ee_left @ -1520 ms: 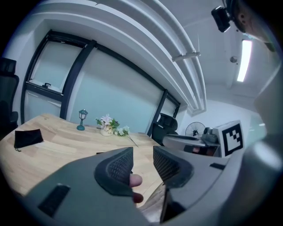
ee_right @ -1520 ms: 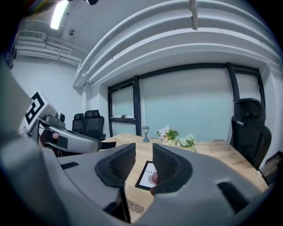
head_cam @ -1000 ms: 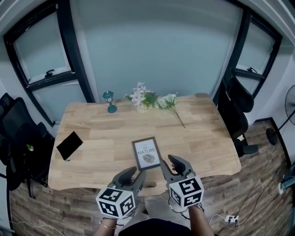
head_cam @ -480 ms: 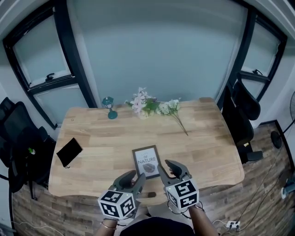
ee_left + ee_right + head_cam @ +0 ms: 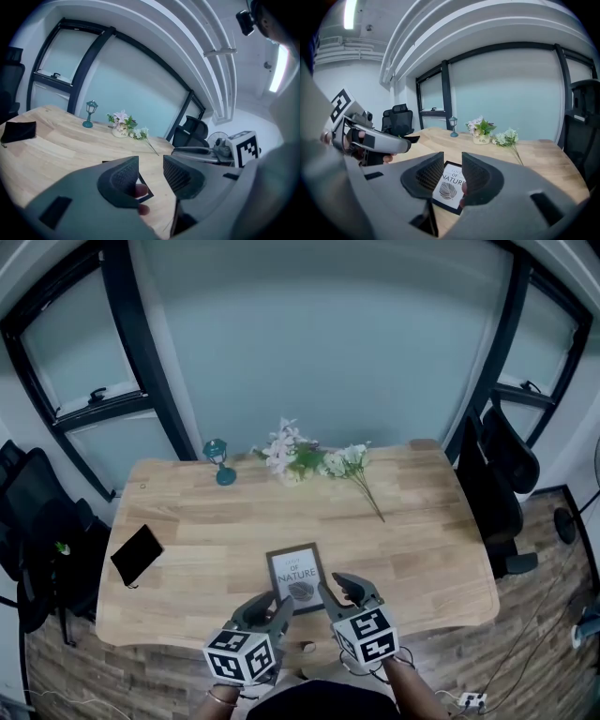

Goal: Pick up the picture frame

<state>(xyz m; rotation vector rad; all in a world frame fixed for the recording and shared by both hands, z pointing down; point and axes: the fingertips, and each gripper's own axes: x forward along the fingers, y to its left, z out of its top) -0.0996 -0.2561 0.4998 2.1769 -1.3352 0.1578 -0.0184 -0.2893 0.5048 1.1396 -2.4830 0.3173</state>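
Beside the picture frame (image 5: 296, 577), left gripper (image 5: 272, 604), just widened, and right gripper (image 5: 338, 585) gape empty; vase (image 5: 479, 139) holds flowers (image 5: 481, 125).

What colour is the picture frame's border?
Black, around a white print with a grey leaf. The picture frame shows best in the right gripper view.

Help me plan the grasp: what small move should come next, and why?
Probably ease the right gripper forward and down until its open jaws straddle the near edge of the picture frame: the frame lies flat on the table, just ahead of the empty jaws.
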